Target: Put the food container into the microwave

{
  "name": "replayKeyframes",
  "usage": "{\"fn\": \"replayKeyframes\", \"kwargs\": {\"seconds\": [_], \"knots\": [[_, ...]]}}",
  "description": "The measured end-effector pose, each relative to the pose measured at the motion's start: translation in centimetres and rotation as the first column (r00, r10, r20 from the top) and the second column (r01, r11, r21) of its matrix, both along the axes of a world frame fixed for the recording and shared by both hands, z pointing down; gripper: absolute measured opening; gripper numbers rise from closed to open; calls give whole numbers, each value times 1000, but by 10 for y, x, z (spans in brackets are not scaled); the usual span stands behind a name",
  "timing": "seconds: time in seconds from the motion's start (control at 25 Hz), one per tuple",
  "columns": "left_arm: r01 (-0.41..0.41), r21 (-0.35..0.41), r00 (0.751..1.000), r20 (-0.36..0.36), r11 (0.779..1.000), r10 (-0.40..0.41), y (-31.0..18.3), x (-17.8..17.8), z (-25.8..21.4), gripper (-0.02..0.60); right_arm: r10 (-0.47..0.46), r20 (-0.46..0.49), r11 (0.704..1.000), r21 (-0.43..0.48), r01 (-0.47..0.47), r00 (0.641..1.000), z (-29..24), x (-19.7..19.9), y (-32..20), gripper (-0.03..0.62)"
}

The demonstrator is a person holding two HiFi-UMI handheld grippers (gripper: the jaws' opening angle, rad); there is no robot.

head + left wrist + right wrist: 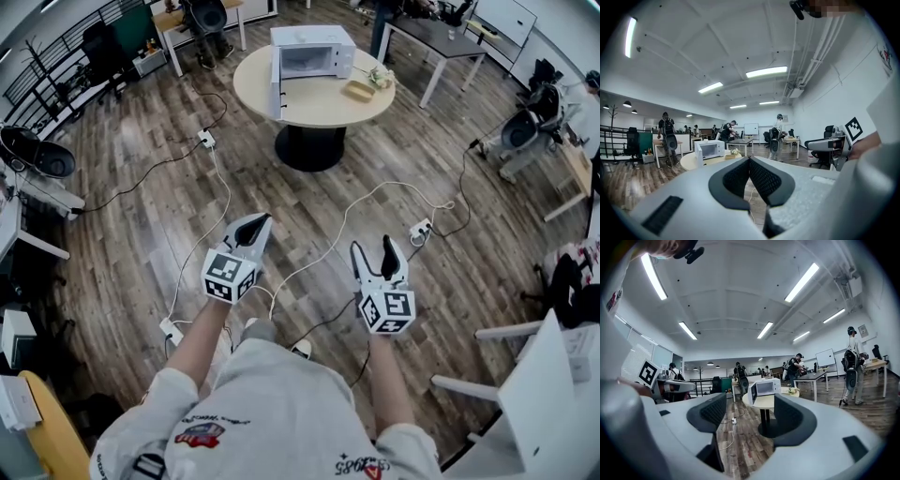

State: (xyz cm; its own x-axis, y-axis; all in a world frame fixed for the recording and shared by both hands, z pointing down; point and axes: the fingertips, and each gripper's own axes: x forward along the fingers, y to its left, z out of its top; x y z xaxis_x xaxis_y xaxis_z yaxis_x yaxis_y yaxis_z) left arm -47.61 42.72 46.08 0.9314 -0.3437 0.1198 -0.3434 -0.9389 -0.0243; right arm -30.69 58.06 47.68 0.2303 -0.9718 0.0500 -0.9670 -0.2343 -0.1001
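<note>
A white microwave [311, 52] stands far ahead on a round beige table [309, 103], its door hanging open on the left side. A tan food container [359, 90] lies on the table to the microwave's right, beside a small bunch of flowers [380, 77]. Both grippers hover low over the wood floor, well short of the table. My left gripper [256, 223] is shut with nothing in it; its pads meet in the left gripper view [750, 160]. My right gripper [373, 248] is open and empty. The microwave [765, 387] shows between the right jaws, far off.
White cables and power strips [420, 228] run over the floor between me and the table. Office chairs [525, 127], desks [441, 37] and a white chair [525, 394] ring the room. Several people stand in the background [666, 136].
</note>
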Motion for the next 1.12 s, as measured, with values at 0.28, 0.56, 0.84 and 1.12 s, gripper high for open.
{"fn": "replayKeyframes", "kwargs": {"seconds": [0.28, 0.56, 0.84, 1.12], "knots": [[-2, 9, 1000, -3, 1000, 2, 0, 28, -8, 5, 22, 15, 1000, 19, -23, 1000, -5, 29, 10, 304], [-36, 18, 999, -26, 999, 37, -20, 73, -11, 5, 44, 13, 999, -3, -44, 999, 5, 64, 0, 304], [-56, 3, 998, -12, 998, 56, -77, 132, 13, 5, 48, 2, 999, -26, -48, 999, 20, 119, -61, 302], [-80, -16, 997, -2, 997, 80, -170, 209, 23, 5, 51, 19, 997, -51, -50, 999, 29, 182, -156, 299]]}}
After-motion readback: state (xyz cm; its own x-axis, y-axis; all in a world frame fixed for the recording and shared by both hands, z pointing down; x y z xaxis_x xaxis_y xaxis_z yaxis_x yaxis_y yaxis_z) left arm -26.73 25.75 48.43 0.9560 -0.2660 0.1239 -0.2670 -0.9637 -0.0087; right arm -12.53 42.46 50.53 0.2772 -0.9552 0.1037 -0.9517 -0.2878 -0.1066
